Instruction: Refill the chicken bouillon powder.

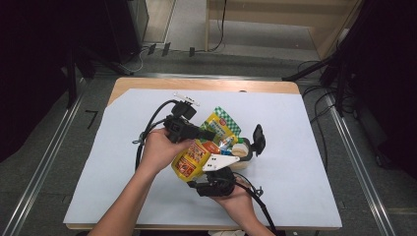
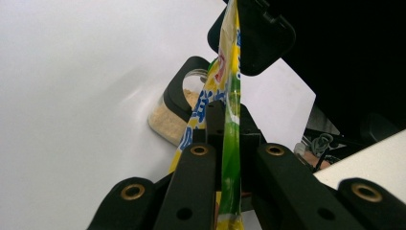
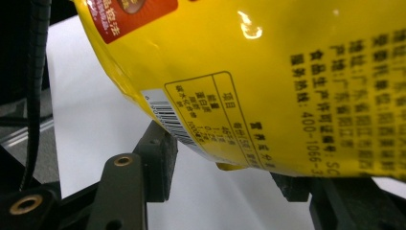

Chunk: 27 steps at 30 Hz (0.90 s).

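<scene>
Left gripper (image 1: 209, 133) is clamped on the top edge of the yellow snack bag (image 1: 193, 158); in the left gripper view the jaws are pinched tight on the thin seam of the bag (image 2: 229, 143), which runs edge-on up between them. The bag hangs over the middle of the desk (image 1: 295, 162), above the white sheet (image 1: 123, 162), just beside a clear jar of beige crumbs (image 2: 168, 120) with a black collar and its black lid (image 2: 261, 38) flipped up. In the high view the jar (image 1: 242, 150) sits right of the bag, near the right gripper's grey plate.

Right gripper (image 1: 222, 169) sits under the bag's lower end, jaws partway apart. In the right gripper view the bottom corner of the bag (image 3: 287, 72) bulges down between the two pads; the left pad (image 3: 160, 163) touches the barcode edge. Can't tell whether the right pad presses on the bag, so no confirmed grip there.
</scene>
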Available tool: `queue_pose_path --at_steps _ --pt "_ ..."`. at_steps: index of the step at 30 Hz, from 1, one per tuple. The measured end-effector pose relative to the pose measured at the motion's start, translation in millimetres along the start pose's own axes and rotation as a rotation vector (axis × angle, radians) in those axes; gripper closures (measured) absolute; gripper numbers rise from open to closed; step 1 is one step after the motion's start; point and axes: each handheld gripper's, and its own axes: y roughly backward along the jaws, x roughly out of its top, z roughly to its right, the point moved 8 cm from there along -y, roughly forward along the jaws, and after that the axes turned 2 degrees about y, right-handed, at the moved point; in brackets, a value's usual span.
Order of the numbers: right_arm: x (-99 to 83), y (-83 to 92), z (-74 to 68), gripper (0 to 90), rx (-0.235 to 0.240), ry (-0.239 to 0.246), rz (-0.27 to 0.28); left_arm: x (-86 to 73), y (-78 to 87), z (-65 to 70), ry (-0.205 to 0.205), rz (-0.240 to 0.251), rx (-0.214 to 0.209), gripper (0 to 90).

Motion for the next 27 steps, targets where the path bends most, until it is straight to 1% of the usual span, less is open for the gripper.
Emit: queue_pose_path --at_steps 5,6,8,11,12,13,15,16,19,22,24,27 --pt "-1.1 -0.4 -1.6 49.7 -0.011 0.027 -0.008 -4.8 6.8 -3.7 0.018 0.019 -0.016 89.5" --pt "-1.0 -0.4 -1.3 49.7 -0.015 0.031 -0.008 -5.9 8.4 -3.8 0.018 0.018 -0.025 89.5" --pt "-1.1 -0.6 -1.5 49.3 -0.012 0.029 -0.008 -7.1 11.0 -4.1 0.027 0.023 -0.036 89.5" --pt "-0.7 -0.3 -1.5 48.4 -0.006 0.022 -0.005 -9.2 15.2 -6.7 0.040 0.030 -0.037 89.5" --pt "-0.5 -0.1 -1.3 48.1 -0.005 0.019 -0.005 -9.9 16.3 -7.4 0.047 0.038 -0.051 89.5" --pt "-0.4 -0.2 -1.1 47.8 -0.001 0.009 -0.007 -10.7 17.0 -8.5 0.051 0.038 -0.056 89.5" --pt "-0.3 -0.1 0.4 47.4 0.002 0.005 -0.005 -12.0 18.5 -10.2 0.055 0.041 -0.067 89.6" --pt "-0.4 0.5 0.5 47.1 0.004 -0.003 -0.004 -12.6 19.7 -11.9 0.055 0.042 -0.064 89.5" --pt "0.1 3.5 3.2 46.9 0.001 -0.008 0.002 -13.2 24.6 -14.8 0.062 0.060 -0.073 89.7" --pt "1.1 7.1 6.1 46.5 0.008 -0.040 0.015 -12.6 28.6 -15.1 0.061 0.074 -0.085 89.8" --pt "1.3 9.1 8.2 46.4 0.004 -0.051 0.020 -11.6 32.5 -16.2 0.067 0.089 -0.086 89.9" --pt "0.8 12.0 10.8 46.1 -0.007 -0.059 0.012 -11.2 37.1 -19.0 0.083 0.106 -0.085 90.0"
